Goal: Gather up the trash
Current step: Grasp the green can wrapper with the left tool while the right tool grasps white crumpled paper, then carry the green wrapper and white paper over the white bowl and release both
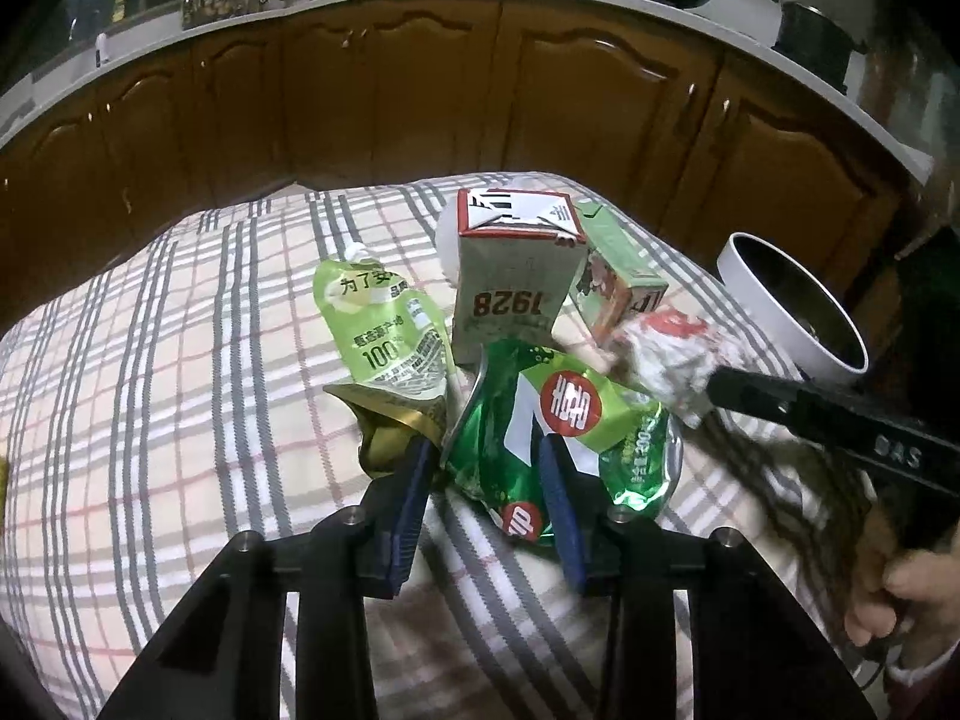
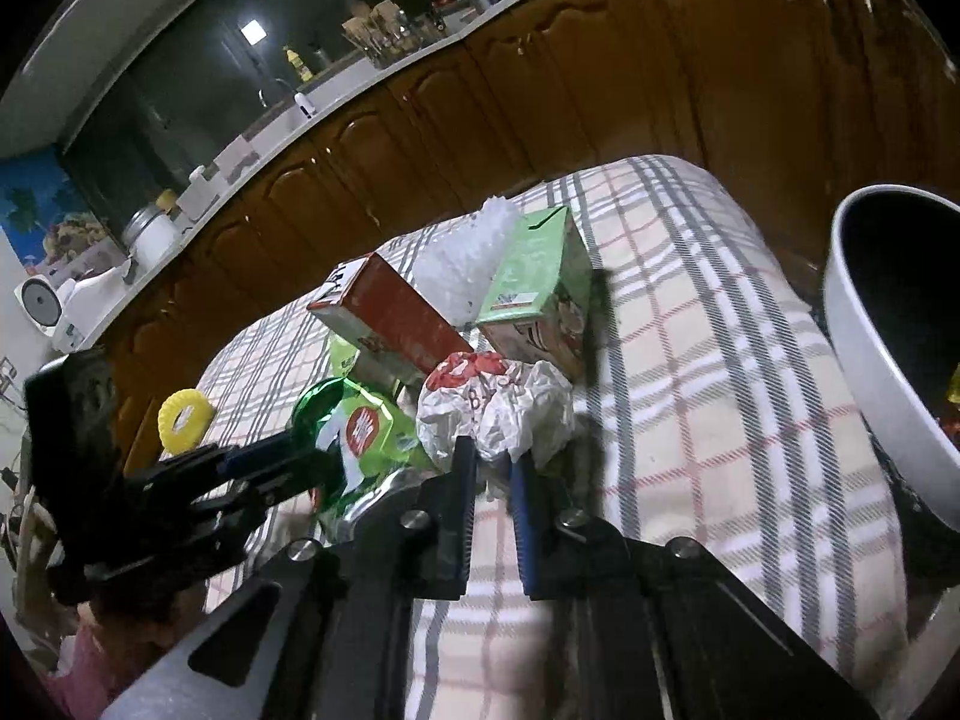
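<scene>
Right now my left gripper [image 1: 489, 450] pinches the crushed green can [image 1: 540, 438] on the plaid cloth [image 1: 180, 360], my right gripper [image 2: 492, 468] is clamped on the crumpled wrapper [image 2: 498, 408] at one o'clock of it, cartons [image 1: 510, 282] behind at twelve, white bowl [image 1: 780, 312] at two.

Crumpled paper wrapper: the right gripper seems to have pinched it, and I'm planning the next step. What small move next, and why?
Probably lift the crumpled paper wrapper toward the white bin: the right gripper looks closed on its lower edge.
</scene>
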The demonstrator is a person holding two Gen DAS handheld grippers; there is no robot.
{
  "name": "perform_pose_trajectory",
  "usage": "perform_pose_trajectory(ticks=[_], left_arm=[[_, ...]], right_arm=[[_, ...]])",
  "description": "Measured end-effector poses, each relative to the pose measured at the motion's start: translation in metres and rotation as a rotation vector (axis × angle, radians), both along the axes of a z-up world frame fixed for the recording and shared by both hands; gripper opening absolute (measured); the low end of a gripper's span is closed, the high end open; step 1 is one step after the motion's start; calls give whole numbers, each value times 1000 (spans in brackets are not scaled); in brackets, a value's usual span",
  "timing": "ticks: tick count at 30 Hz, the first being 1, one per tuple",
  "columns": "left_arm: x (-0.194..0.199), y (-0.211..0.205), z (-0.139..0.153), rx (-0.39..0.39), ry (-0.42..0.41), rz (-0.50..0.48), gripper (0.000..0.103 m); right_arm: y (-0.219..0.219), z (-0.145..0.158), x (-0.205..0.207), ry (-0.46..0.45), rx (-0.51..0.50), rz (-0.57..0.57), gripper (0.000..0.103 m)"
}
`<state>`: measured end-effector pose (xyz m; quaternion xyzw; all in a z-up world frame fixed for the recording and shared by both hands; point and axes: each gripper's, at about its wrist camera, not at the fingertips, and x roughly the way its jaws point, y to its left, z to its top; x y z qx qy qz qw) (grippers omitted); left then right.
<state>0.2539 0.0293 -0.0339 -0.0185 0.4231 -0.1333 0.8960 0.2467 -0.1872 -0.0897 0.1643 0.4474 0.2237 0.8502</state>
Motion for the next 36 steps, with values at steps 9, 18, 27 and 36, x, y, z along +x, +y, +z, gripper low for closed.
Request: perform_pose_trajectory(ticks=[9, 18, 27, 36], left_arm=[[6, -7, 6, 6, -35, -47, 61], [18, -13, -11, -81, 27, -65, 61], [-2, -37, -5, -121, -23, -109, 21], [-24, -61, -10, -115, 3, -170, 52]], right_arm=[[-23, 12, -14, -19, 11, -28, 11], [-36, 15, -24, -31, 3, -71, 11], [-61, 24, -38, -56, 4, -121, 11], [-84, 22, -54, -52, 14, -166, 11]])
